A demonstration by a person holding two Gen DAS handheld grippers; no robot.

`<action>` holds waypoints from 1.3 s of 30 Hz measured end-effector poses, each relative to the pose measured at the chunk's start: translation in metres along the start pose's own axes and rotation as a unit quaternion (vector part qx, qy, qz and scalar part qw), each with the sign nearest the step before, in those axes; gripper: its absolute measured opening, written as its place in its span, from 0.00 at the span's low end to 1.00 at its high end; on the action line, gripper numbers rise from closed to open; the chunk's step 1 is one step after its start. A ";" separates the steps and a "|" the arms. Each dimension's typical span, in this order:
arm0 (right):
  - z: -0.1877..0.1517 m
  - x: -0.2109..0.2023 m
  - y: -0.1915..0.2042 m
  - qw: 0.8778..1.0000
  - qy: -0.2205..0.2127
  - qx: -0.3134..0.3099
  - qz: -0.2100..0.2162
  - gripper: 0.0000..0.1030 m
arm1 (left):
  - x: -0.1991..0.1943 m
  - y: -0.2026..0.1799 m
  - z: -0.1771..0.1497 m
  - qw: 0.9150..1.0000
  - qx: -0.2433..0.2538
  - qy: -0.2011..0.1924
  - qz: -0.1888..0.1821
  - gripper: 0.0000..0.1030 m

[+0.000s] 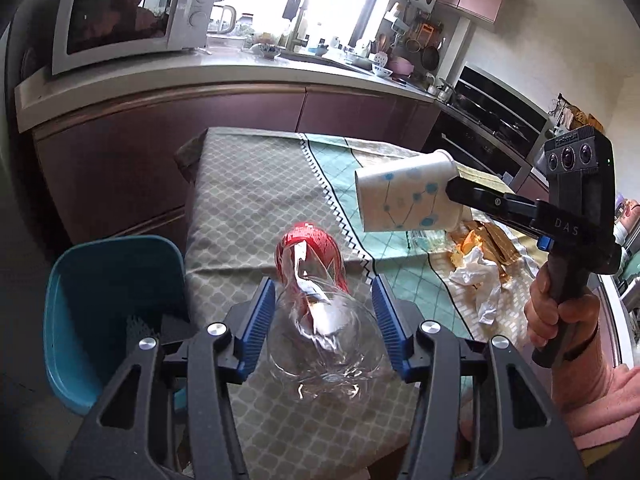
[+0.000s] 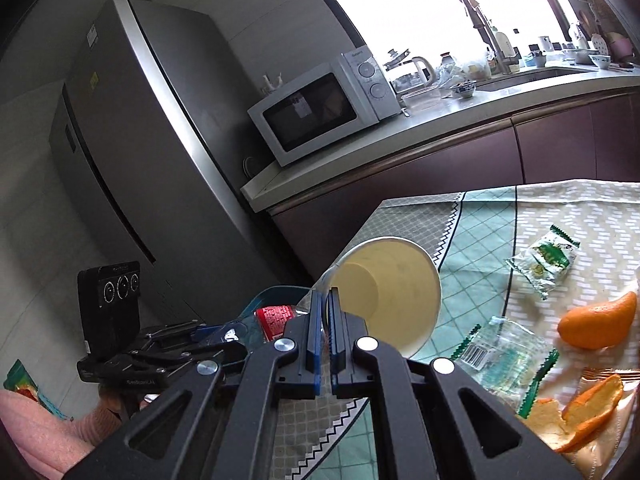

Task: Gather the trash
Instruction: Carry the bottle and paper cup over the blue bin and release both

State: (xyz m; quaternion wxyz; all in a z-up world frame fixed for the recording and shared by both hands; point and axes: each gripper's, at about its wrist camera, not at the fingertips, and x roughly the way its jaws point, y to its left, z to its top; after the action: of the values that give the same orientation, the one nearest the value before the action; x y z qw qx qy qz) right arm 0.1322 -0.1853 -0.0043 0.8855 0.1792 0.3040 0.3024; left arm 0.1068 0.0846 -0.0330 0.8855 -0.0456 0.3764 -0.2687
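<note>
A crushed clear plastic bottle (image 1: 320, 320) with a red label sits between the blue pads of my left gripper (image 1: 323, 292), which is shut on it above the near left part of the table. My right gripper (image 2: 326, 298) is shut on the rim of a white paper cup (image 2: 388, 292) with blue dots (image 1: 404, 196). The cup hangs tilted on its side over the table, to the right of the bottle. A blue bin (image 1: 100, 300) stands on the floor at the table's left edge, left of the bottle.
The patterned tablecloth (image 1: 256, 200) carries orange peel (image 2: 596, 324), clear and green wrappers (image 2: 540, 264) and crumpled tissue (image 1: 480, 276) on its right side. Behind the table runs a counter with a microwave (image 1: 128, 16). A grey fridge (image 2: 140, 140) stands left of that.
</note>
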 end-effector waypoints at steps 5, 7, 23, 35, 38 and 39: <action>-0.004 0.014 0.008 1.000 0.016 -0.002 0.008 0.02 | 0.012 0.007 -0.014 0.999 0.002 0.035 0.008 0.49; -0.006 0.017 0.008 1.000 0.021 -0.002 0.008 0.02 | 0.017 0.011 -0.018 0.999 -0.004 0.046 0.008 0.51; -0.008 0.025 0.008 0.999 0.030 0.007 0.024 0.02 | 0.006 0.023 -0.016 0.999 -0.033 0.020 0.012 0.51; 0.007 0.091 0.050 0.992 0.072 -0.010 0.100 0.02 | -0.048 0.074 -0.010 0.993 -0.050 -0.019 0.103 0.47; 0.009 0.119 0.063 0.989 0.095 -0.016 0.109 0.02 | -0.052 0.096 -0.010 0.990 -0.061 -0.017 0.126 0.30; 0.009 0.129 0.068 0.989 0.103 -0.020 0.108 0.02 | -0.051 0.103 -0.010 0.990 -0.066 -0.011 0.126 0.26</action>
State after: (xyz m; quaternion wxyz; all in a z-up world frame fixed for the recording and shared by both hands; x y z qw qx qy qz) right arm 0.1910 -0.0523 -0.0187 0.8149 0.1613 0.3667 0.4188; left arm 0.1163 0.1997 -0.0370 0.9114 -0.0594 0.3862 -0.1291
